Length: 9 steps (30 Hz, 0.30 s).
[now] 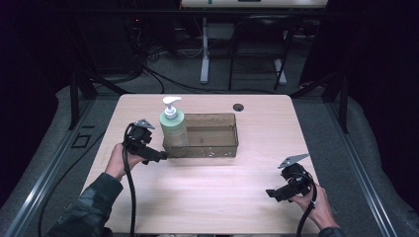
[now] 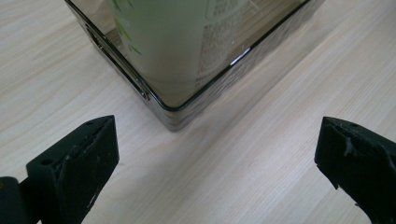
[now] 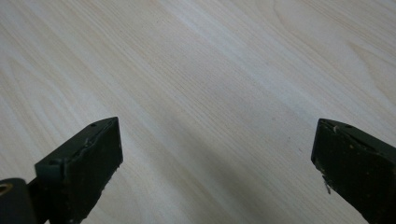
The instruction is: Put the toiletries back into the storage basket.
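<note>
From the high view, the pump bottle [image 1: 173,127] stands upright in the left end of a smoky clear tray [image 1: 220,148] near the middle of the desk [image 1: 207,197]. My left tongs [image 1: 160,156] sit just beside the tray's near left corner, tips almost at its wall. My right tongs [image 1: 272,193] hang well apart from it all, over bare wood at the near right.

In the left gripper view, my jaws stand wide apart with nothing between them, and the tray's corner [image 2: 170,109] lies just ahead of the gap. Behind the tinted wall I see the bottle's pale green body [image 2: 168,42] with small print on its label. I judge it a stiff plastic bottle, smooth and likely slippery, top-heavy under the pump, and of some weight if it is full, which I cannot tell. I would take it across the round body above the tray's rim, not by the pump neck. The tray looks rigid and thin-walled; a pinch over one wall should move it, though it may slide.

In the right gripper view, my jaws are spread wide over plain desk [image 3: 210,93], grasping nothing.
</note>
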Available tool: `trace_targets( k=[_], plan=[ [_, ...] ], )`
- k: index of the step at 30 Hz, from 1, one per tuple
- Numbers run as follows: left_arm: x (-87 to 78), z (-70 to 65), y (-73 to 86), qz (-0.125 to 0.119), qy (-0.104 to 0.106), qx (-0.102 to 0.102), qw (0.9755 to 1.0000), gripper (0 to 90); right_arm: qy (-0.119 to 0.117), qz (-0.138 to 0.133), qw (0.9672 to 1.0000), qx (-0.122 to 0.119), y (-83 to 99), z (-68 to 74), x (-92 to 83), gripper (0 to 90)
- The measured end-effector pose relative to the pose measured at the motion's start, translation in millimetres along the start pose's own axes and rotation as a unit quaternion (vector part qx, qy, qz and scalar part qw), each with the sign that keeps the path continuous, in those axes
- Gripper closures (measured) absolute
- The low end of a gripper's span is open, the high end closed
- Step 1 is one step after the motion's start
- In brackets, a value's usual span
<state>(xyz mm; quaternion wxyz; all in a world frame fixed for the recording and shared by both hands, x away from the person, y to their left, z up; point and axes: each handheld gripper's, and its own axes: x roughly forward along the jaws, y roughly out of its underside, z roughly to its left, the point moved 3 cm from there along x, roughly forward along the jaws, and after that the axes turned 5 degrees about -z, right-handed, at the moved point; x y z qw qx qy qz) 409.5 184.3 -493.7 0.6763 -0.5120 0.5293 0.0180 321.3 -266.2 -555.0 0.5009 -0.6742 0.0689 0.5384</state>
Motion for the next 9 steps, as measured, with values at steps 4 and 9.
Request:
trace_targets(
  k=[4,9],
  plan=[
    [0.8,0.3,1.9,-0.006,-0.002,0.003,1.0000,0.0,0.002,0.001,1.0000,-0.002,1.0,-1.2,1.6,1.2],
    [4.2,0.9,4.4,0.002,-0.006,0.010,0.9999,0.0,0.007,-0.005,0.9999,0.006,2.5,-4.1,0.6,1.4]
  ],
)
